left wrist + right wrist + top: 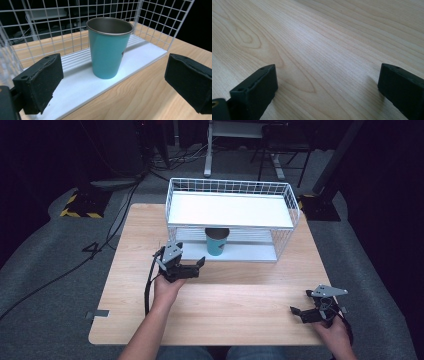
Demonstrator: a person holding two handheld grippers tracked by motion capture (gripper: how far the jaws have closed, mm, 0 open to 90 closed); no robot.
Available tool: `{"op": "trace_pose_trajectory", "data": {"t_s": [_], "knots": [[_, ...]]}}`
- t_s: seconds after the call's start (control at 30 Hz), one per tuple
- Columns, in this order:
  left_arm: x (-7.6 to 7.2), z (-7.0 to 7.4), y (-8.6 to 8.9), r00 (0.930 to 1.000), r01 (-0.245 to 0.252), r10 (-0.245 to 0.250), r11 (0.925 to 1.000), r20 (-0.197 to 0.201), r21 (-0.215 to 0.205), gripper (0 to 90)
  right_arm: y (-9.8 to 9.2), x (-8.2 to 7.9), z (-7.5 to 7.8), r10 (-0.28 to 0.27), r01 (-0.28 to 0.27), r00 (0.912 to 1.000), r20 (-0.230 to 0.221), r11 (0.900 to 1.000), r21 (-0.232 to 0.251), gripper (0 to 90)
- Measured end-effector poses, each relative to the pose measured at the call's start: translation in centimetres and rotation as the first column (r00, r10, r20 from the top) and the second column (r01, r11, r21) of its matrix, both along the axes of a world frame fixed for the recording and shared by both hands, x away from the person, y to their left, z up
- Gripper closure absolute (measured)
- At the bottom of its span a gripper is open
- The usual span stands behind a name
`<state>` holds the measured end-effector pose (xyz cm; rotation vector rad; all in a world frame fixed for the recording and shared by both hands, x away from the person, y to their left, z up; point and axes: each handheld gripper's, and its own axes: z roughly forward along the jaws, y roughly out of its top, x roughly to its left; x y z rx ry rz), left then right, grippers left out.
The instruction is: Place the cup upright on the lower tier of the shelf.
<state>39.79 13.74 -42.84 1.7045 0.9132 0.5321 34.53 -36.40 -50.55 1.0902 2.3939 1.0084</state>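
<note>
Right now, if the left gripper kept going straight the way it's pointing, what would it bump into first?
Probably the teal cup. The left gripper has open jaws aimed at it, with only bare table and the white lower shelf of the wire rack before it. Depth is hard to judge, so it might scrape the shelf edge first.

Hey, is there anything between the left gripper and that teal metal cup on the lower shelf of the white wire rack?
Nothing visible. The left gripper faces the rack's open front, jaws open, and only bare white shelf and wooden table lie between it and the teal metal cup. Wire mesh stands behind and beside the cup.
</note>
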Motion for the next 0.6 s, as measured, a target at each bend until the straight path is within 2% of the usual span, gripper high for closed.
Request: {"op": "trace_pose_trajectory", "data": {"t_s": [0.13, 0.3, 0.5, 0.6], "knots": [[-1.5, 0.5, 1.4, 1.0000, -0.007, 0.007, 1.0000, 0.007, -0.007, 2.2, 0.0, 0.0, 0.0, 0.000, 0.000, 1.0000, -0.001, 1.000, 0.001, 3.0], [-3.2, 0.8, 2.6, 1.0000, -0.002, 0.002, 0.9998, 0.007, 0.021, 2.3, 0.0, 0.0, 0.0, 0.000, 0.000, 1.0000, 0.000, 1.000, 0.000, 3.0], [-5.2, 1.0, 3.8, 0.9996, 0.025, -0.026, 0.9987, 0.009, 0.044, 2.7, 0.0, 0.0, 0.0, 0.000, 0.000, 1.0000, 0.000, 1.000, -0.001, 3.0], [-6.1, 1.0, 4.6, 0.9988, 0.049, -0.049, 0.9979, 0.004, 0.043, 3.2, 0.0, 0.0, 0.0, 0.000, 0.000, 1.0000, 0.000, 1.000, 0.000, 3.0]]}}
